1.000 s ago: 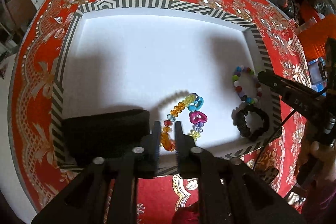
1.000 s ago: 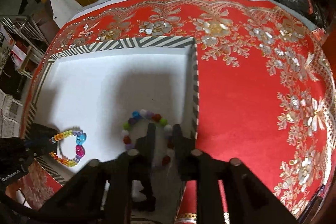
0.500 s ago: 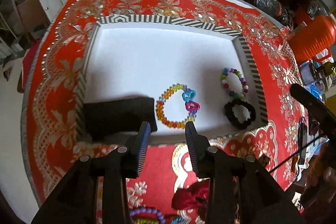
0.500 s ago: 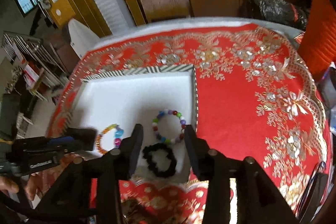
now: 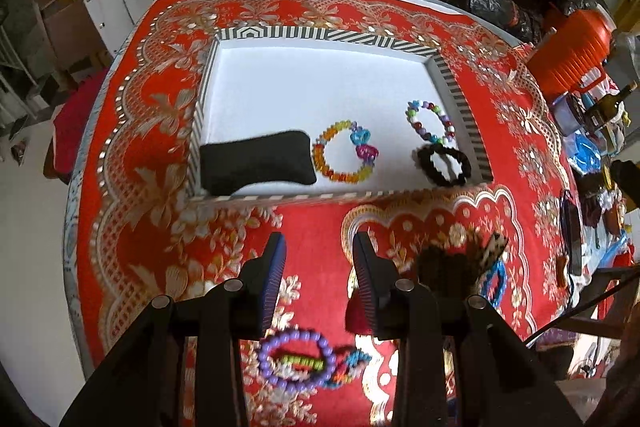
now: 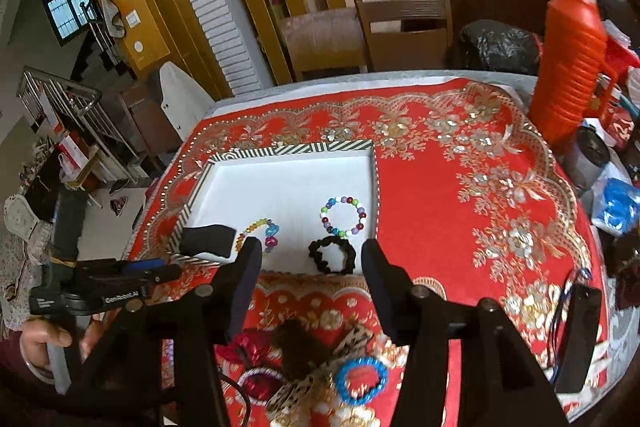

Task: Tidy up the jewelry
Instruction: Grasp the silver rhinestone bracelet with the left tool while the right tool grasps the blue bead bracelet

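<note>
I see 3 bracelets in the white tray with striped rim (image 5: pixel 460 99), so I am between placements. My left gripper (image 5: pixel 318 267) stands open and empty; my right gripper (image 6: pixel 310 267) is opening, also empty. Next I must descend to the purple bead bracelet (image 5: pixel 296 357) on the red cloth.

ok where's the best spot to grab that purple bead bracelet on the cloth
Take the purple bead bracelet from straight above, pinching one side of its bead ring with a finger inside the loop and one outside. It lies flat on the red cloth, so no edge stands up; its right side touches other trinkets, so the left looks clearer.
</note>
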A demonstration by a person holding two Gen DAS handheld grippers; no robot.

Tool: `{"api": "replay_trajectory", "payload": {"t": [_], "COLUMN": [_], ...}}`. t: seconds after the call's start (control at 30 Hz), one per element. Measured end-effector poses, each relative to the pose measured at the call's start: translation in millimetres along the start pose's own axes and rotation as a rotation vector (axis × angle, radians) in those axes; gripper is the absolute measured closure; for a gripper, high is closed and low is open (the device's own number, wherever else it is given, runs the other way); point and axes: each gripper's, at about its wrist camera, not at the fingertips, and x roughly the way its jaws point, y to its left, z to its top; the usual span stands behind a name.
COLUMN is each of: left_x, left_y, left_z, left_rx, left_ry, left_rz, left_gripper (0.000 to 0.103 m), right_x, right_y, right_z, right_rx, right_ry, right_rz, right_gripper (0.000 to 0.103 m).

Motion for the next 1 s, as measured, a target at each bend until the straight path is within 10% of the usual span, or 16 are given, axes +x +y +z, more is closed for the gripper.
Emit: {"api": "replay_trajectory", "payload": {"t": [0.43, 1.0], "left_x": [-24, 7], "left_y": [16, 2], "left_z": [-35, -57], "left_rx": [0.014, 0.066], "left_ry": [-0.015, 0.112], "left_rz": [-0.017, -0.075], "left_gripper": [0.085, 0.085], "right_x": [-57, 4], "right_y": [9, -35], "right_z": [-40, -133], "right_rx": [-0.010, 0.090], "right_ry": [-0.029, 0.205], "right_rz": [-0.075, -0.129], "right_gripper": [0.041, 0.041]}}
